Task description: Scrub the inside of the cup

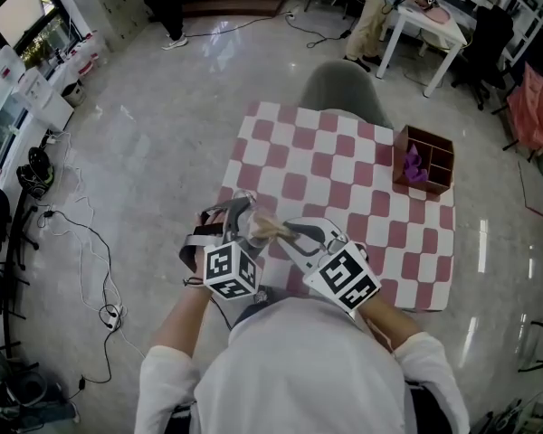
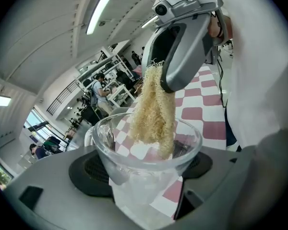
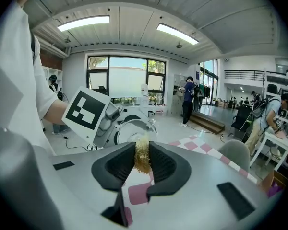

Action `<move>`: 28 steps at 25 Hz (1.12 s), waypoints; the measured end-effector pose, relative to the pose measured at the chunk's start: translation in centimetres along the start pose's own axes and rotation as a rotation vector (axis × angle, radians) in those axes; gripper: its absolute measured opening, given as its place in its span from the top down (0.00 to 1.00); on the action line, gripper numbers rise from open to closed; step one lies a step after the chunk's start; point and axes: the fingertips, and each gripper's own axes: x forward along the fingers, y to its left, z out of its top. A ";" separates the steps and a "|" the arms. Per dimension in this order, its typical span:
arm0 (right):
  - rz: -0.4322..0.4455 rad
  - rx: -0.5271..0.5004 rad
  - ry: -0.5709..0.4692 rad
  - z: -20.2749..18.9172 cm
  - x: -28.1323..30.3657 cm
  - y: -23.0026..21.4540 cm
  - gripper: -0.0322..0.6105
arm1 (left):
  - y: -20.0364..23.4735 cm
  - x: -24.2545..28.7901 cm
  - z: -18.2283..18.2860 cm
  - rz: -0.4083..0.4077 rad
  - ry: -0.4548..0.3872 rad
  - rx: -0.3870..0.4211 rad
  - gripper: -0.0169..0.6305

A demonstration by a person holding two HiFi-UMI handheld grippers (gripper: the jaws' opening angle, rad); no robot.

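Both claws clenched: left gripper [image 2: 144, 174] holds the clear cup [image 2: 146, 150] above the checkered table [image 1: 344, 161], right gripper [image 3: 142, 159] pinches the loofah [image 2: 153, 111] w/ its tip inside. Push too hard & cup may slip out.

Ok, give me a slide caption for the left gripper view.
Left gripper clamps a clear cup; right gripper holds a loofah scrubber dipped into its mouth, checkered tablecloth below.

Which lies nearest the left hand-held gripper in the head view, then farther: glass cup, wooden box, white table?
1. Glass cup, gripped by the left hand-held gripper.
2. Wooden box, on the checked cloth's far right corner.
3. White table, across the room, upper right.
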 end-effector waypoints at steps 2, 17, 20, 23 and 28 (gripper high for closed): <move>0.027 0.006 -0.007 0.2 0.2 0.6 0.80 | 0.2 0.1 -0.2 0.002 0.003 -0.008 0.37; -0.014 -0.003 -0.045 1.6 0.8 -0.4 0.80 | -1.5 -0.1 -0.1 -0.034 -0.013 0.020 0.37; -0.038 0.021 -0.036 1.0 0.4 -0.8 0.80 | -0.8 -0.1 0.1 -0.022 -0.044 -0.025 0.37; -0.047 0.049 -0.035 0.5 0.1 -0.8 0.80 | 0.1 0.0 0.2 -0.004 -0.063 -0.074 0.37; -0.078 0.093 -0.060 0.0 -0.5 -1.3 0.80 | 0.9 0.6 0.5 -0.001 -0.098 -0.123 0.37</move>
